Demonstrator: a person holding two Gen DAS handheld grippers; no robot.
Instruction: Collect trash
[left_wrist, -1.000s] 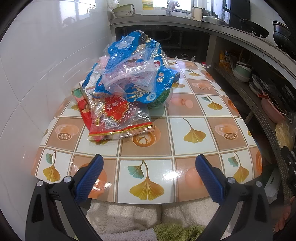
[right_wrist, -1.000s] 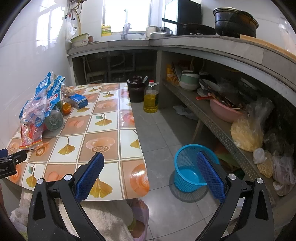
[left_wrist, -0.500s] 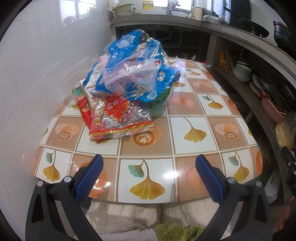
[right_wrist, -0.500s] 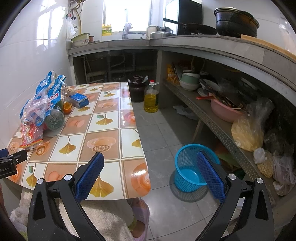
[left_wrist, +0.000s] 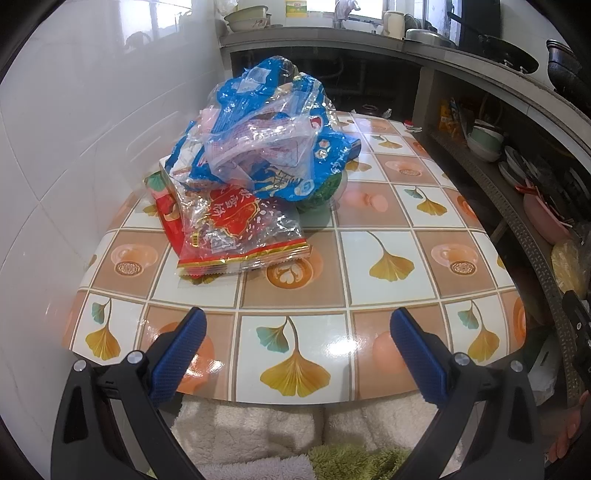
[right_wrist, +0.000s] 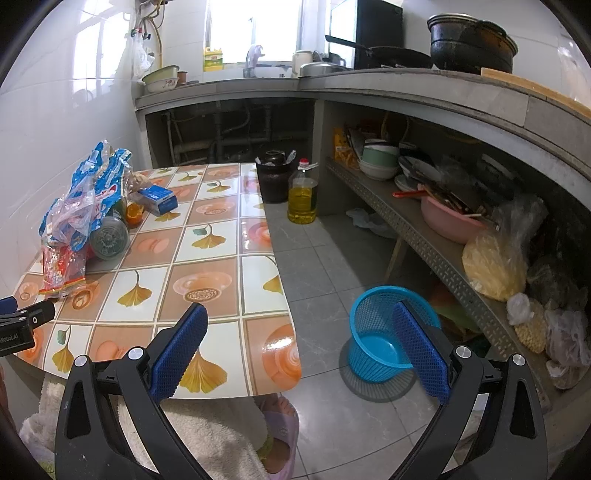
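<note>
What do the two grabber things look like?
Both look the same. The left gripper and the right gripper each have two black angular arms with silver round bolts, ending in flat blue pads with a bumpy texture.

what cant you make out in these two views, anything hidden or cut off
- Green round thing, left wrist view: mostly hidden under the blue bag.
- Blue box, left wrist view: only a corner shows behind that bag.
- Blue basket, right wrist view: one side hidden by a right gripper finger.
- Left gripper, right wrist view: cut off by the frame edge.
</note>
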